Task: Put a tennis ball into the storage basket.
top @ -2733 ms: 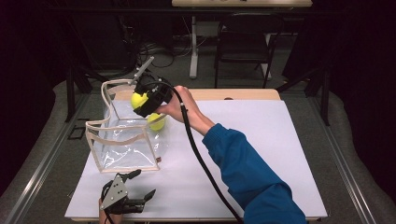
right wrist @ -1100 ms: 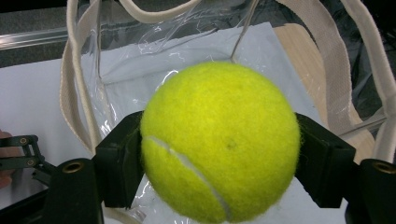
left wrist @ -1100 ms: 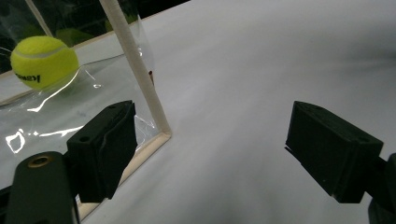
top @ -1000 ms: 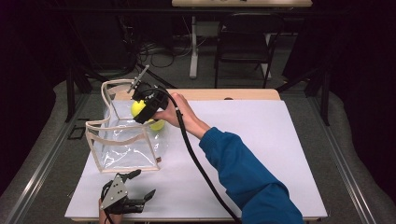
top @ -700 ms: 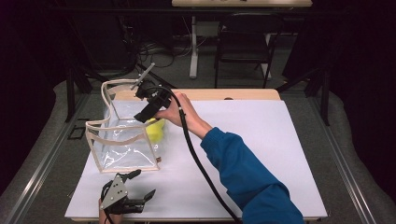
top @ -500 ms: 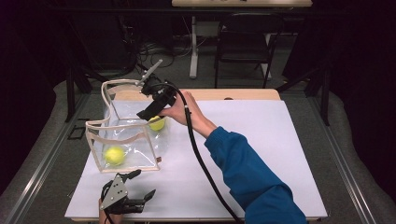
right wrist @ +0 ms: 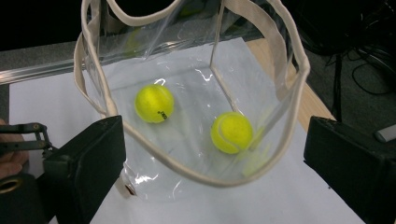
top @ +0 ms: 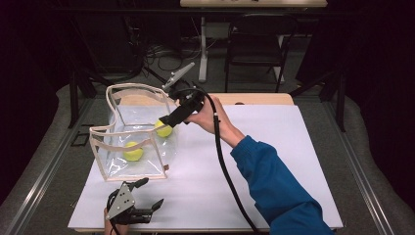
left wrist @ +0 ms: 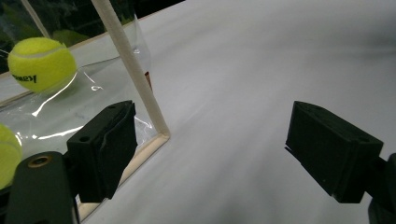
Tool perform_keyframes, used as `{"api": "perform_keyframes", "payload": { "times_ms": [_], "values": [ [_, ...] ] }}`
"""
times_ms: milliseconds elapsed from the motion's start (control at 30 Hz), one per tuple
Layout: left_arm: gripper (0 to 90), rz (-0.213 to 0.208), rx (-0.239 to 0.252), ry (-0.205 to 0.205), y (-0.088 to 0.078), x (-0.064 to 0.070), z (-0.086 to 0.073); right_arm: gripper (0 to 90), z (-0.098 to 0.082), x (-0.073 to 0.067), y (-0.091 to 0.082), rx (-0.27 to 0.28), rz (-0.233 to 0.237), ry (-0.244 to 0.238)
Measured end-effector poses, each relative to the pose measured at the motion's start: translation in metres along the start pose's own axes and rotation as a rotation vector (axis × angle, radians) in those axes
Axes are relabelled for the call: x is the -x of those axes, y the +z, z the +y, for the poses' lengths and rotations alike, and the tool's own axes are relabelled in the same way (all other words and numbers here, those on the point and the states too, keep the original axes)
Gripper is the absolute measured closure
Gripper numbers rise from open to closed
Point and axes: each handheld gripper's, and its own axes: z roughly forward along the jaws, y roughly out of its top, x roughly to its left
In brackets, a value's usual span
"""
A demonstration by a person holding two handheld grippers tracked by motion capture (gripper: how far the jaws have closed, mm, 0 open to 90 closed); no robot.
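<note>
Presently, item by item:

Right gripper (top: 169, 120): in my right hand, raised over the far right edge of the clear bag (top: 132, 134), pointing down toward its mouth. Its jaws have just been opening and now stand wide apart with nothing between them; in the right gripper view they frame the bag's opening from above.

Clear bag: transparent plastic with a cream fabric trim and handles, standing upright and open-topped on the white table (top: 274, 161), at its far left part.

First tennis ball (top: 132, 151): yellow, lying on the bag's floor toward the near left side; seen at (right wrist: 154, 103) from above.

Second tennis ball (top: 164, 129): yellow, also inside the bag, toward its far right side, just below my right gripper; seen at (right wrist: 232, 132). The two balls lie apart, not touching.

Left gripper (top: 147, 198): held low at the near left edge of the table, in front of the bag's near corner. I keep its jaws spread wide, empty; its own view shows the bag's trimmed corner (left wrist: 144, 100) just beyond the left jaw and one ball (left wrist: 41, 64) behind the plastic.
</note>
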Motion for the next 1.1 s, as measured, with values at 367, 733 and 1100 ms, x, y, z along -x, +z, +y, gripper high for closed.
{"api": "perform_keyframes", "payload": {
  "times_ms": [367, 733, 1100],
  "values": [
    [15.9, 0.002, 0.002, 0.001, 0.001, 0.000, 0.000, 2.6, -0.027, 0.005, -0.017, -0.019, -0.025, 0.010],
    [15.9, -0.001, 0.004, 0.002, 0.001, 0.000, 0.000, 0.9, -0.053, 0.008, -0.018, -0.059, -0.027, 0.026],
    [15.9, 0.003, -0.002, -0.002, 0.001, 0.000, 0.000, 0.0, -0.077, 0.010, -0.026, -0.069, -0.041, 0.038]
  ]
}}
